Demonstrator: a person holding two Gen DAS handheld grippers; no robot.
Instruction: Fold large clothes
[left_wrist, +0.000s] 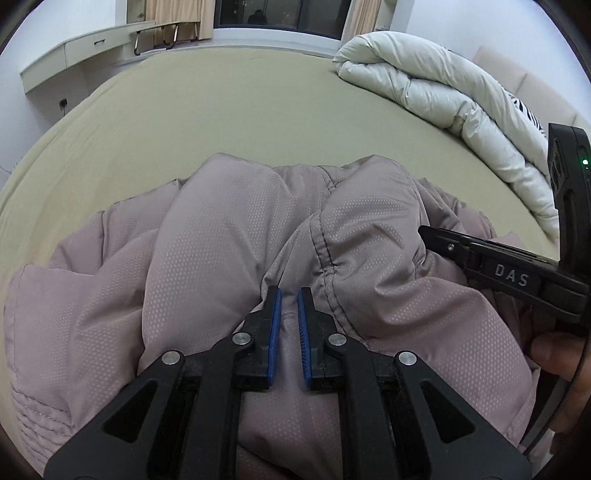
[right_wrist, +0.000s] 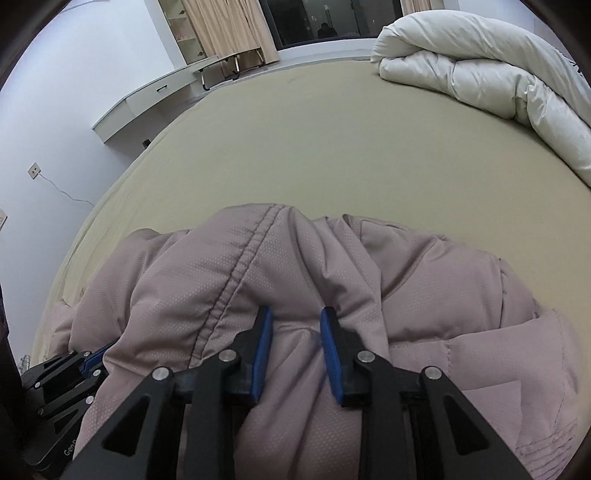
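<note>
A dusty-pink padded jacket (left_wrist: 236, 236) lies bunched on the near part of the bed, and it also fills the lower half of the right wrist view (right_wrist: 332, 266). My left gripper (left_wrist: 289, 295) is closed on a fold of the jacket, with a narrow gap of fabric between its blue pads. My right gripper (right_wrist: 295, 314) pinches a thicker fold of the jacket between its blue pads. In the left wrist view the right gripper (left_wrist: 436, 236) reaches in from the right. In the right wrist view the left gripper (right_wrist: 92, 358) shows at lower left, half under the fabric.
The bed has an olive-tan sheet (left_wrist: 229, 110). A rolled white duvet (left_wrist: 436, 88) lies along the far right side. A white desk (left_wrist: 74, 51) and a window with curtains stand beyond the bed's far edge. A wall socket with a cable (right_wrist: 34, 170) is at left.
</note>
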